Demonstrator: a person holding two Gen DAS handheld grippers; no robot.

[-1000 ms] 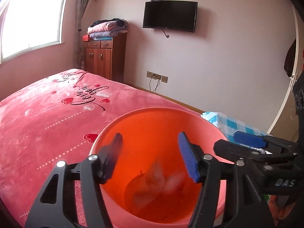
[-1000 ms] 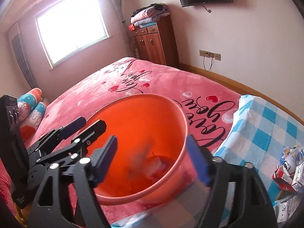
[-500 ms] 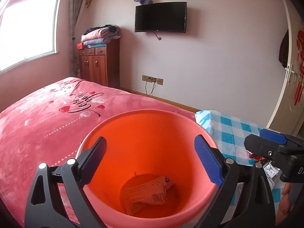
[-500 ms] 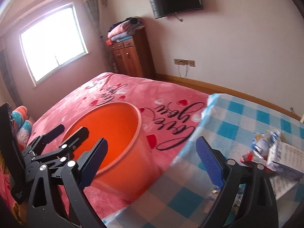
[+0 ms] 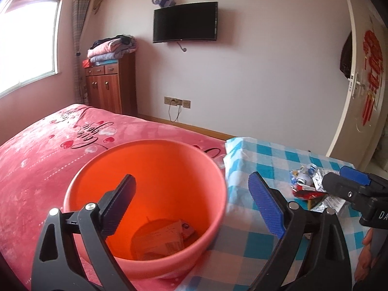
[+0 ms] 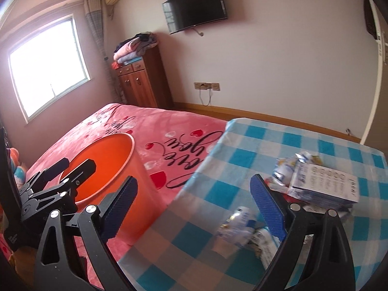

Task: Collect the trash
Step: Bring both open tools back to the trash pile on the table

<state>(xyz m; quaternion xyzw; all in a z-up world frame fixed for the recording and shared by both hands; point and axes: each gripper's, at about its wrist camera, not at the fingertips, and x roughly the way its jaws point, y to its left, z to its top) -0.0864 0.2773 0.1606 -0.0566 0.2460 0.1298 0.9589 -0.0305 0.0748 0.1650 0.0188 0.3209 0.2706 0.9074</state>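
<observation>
An orange bucket [image 5: 145, 150] stands on the pink bed beside a table with a blue checked cloth [image 5: 266, 160]. Crumpled paper trash [image 5: 162, 240] lies at its bottom. My left gripper [image 5: 191, 189] hangs open over the bucket's right rim, nothing between its fingers. My right gripper [image 6: 194, 189] is open over the table's left part, also holding nothing. In front of it lie a blurred wrapper [image 6: 235, 225], a white printed box [image 6: 322, 186] and crumpled packets [image 6: 288, 167]. The bucket [image 6: 109, 160] sits to its left, with the left gripper [image 6: 72, 167] above the rim.
The pink bed [image 5: 48, 145] with heart prints fills the left. A wooden cabinet [image 5: 109, 84] with folded blankets stands at the far wall under a wall television [image 5: 184, 21]. A white door [image 5: 363, 84] is at the right. A person's hand [image 5: 366, 249] shows at the lower right.
Both grippers opened wide and the paper they dropped settled in the bucket. The right gripper swung right from over the bucket to over the table. The left drifted right a little.
</observation>
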